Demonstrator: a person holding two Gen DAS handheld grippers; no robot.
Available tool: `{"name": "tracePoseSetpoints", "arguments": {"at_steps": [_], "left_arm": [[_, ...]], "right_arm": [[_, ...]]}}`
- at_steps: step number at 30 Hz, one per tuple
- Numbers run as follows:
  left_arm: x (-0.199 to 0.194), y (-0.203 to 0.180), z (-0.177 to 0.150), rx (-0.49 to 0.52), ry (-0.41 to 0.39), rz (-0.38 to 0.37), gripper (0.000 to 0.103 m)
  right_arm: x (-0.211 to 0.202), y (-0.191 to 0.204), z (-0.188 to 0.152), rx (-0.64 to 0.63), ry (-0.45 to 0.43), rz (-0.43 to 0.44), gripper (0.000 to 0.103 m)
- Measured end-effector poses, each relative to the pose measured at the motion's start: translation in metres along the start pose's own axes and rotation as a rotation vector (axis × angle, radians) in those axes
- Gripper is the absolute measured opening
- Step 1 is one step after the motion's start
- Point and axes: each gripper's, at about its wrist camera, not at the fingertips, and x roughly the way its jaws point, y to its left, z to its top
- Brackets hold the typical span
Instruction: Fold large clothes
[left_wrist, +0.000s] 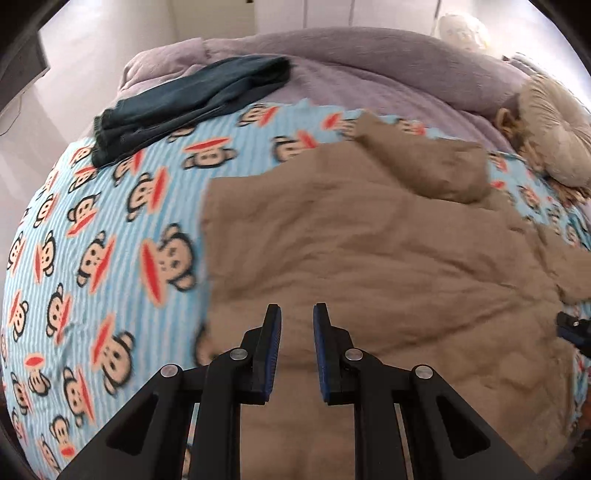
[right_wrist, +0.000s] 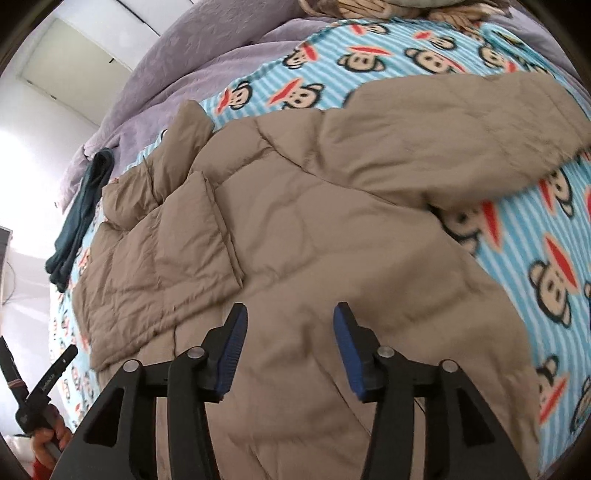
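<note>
Left wrist view: left gripper (left_wrist: 297, 314) pointed steeply down over tan quilted jacket (left_wrist: 369, 258), jaws nearly together with a narrow gap, gripping nothing, not touching the fabric as far as visible. Jacket spread flat on monkey-print blanket (left_wrist: 110, 221) on the bed, filling centre and right of view, straight left edge, one sleeve (left_wrist: 424, 162) bunched up at the far side. Dark teal folded garment (left_wrist: 192, 99) well apart at far left, lying across the line between the blanket and the lilac duvet (left_wrist: 369, 62). Beige plush cushion (left_wrist: 554, 129) at far right on the duvet. Tip of right gripper (left_wrist: 576, 332) poking in at right edge, over the jacket's right side. Some motion blur. Right wrist view: right gripper also aimed steeply down above the jacket body, jaws released and standing wide, nothing between them, fabric below and clear of the pads. Front panel (right_wrist: 192, 236) folded over to the left, other sleeve (right_wrist: 461, 122) stretched out to upper right across the blanket. Teal garment seen at far left edge of bed, beside the duvet. Bottom left corner: a hand (right_wrist: 46, 439) wrapped around the left gripper's black handle, just off the jacket's edge. Cannot tell hem from collar in this view.
</note>
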Motion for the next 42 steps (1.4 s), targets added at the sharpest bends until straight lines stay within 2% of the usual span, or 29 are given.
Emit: {"name": "tracePoseSetpoints", "arguments": {"at_steps": [3,4,5,6,7,8,14,19,20,21,25,27,30,33,36,42], "left_arm": [[-0.011,-0.034,-0.009,0.013,-0.008,-0.012,0.02],[-0.012,-0.047,-0.012,0.017,-0.007,-0.024,0.025],[-0.013,-0.059,-0.014,0.018,0.001,-0.034,0.064],[-0.014,-0.068,-0.017,0.015,0.005,-0.038,0.087],[-0.017,-0.077,-0.02,0.008,-0.005,-0.038,0.101],[-0.02,-0.09,-0.024,0.013,-0.02,-0.042,0.101],[-0.01,-0.149,-0.036,0.052,0.057,-0.062,0.101],[-0.007,-0.189,-0.034,0.082,0.063,-0.07,0.102],[-0.006,-0.197,-0.033,0.09,0.064,-0.071,0.102],[-0.005,-0.202,-0.033,0.097,0.065,-0.076,0.102],[0.003,-0.228,-0.027,0.135,0.091,-0.085,0.102],[0.007,-0.236,-0.024,0.143,0.098,-0.075,0.102],[0.014,-0.246,-0.02,0.122,0.112,-0.087,0.102],[0.023,-0.253,-0.017,0.133,0.125,-0.068,0.102],[0.035,-0.255,-0.017,0.131,0.17,-0.093,0.102],[0.04,-0.261,-0.012,0.131,0.153,-0.085,0.102]], "right_arm": [[-0.012,-0.017,-0.009,0.04,0.018,0.032,0.065],[-0.016,-0.023,-0.011,0.052,0.022,0.039,0.067],[-0.02,-0.03,-0.014,0.063,0.023,0.044,0.069],[-0.023,-0.037,-0.015,0.073,0.024,0.048,0.07],[-0.028,-0.046,-0.016,0.085,0.024,0.054,0.072],[-0.03,-0.052,-0.016,0.092,0.026,0.059,0.074],[-0.045,-0.098,-0.004,0.141,0.025,0.069,0.08],[-0.056,-0.147,0.018,0.225,-0.012,0.104,0.085],[-0.058,-0.16,0.024,0.251,-0.024,0.114,0.097],[-0.059,-0.17,0.029,0.27,-0.032,0.12,0.103],[-0.061,-0.207,0.05,0.342,-0.088,0.136,0.103],[-0.061,-0.225,0.062,0.374,-0.124,0.116,0.103],[-0.054,-0.252,0.084,0.41,-0.105,0.104,0.103],[-0.044,-0.278,0.102,0.489,-0.127,0.169,0.103],[-0.036,-0.298,0.118,0.553,-0.15,0.224,0.103],[-0.015,-0.33,0.142,0.716,-0.191,0.37,0.102]]}}
